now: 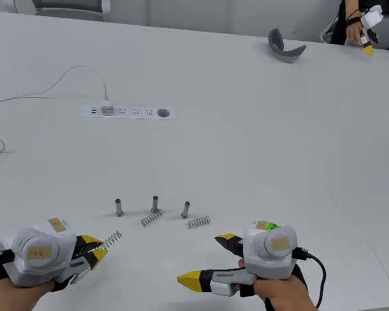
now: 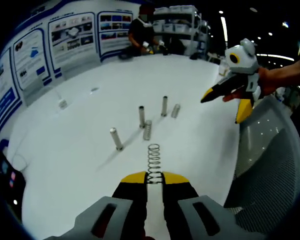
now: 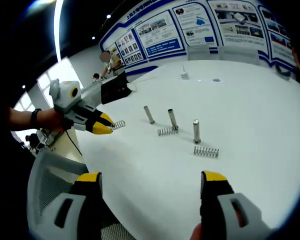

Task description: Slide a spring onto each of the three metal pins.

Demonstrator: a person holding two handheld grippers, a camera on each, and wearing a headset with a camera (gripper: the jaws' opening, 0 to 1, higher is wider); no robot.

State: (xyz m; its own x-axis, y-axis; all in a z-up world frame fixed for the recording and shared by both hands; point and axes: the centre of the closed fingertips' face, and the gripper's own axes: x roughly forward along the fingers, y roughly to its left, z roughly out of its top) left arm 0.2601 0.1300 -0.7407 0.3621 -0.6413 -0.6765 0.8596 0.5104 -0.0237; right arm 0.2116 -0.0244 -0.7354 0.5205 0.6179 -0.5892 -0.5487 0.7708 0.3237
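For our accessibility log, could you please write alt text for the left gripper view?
The left hand-held gripper is shut on a spring, aimed at three upright metal pins on a white table; two loose springs lie near them. The open right hand-held gripper shows at the right.

spring (image 2: 153,159): near end was hidden between left gripper (image 2: 154,176) jaws | wall posters (image 3: 205,22): text too small to read | far person (image 1: 358,19): cut off by top edge
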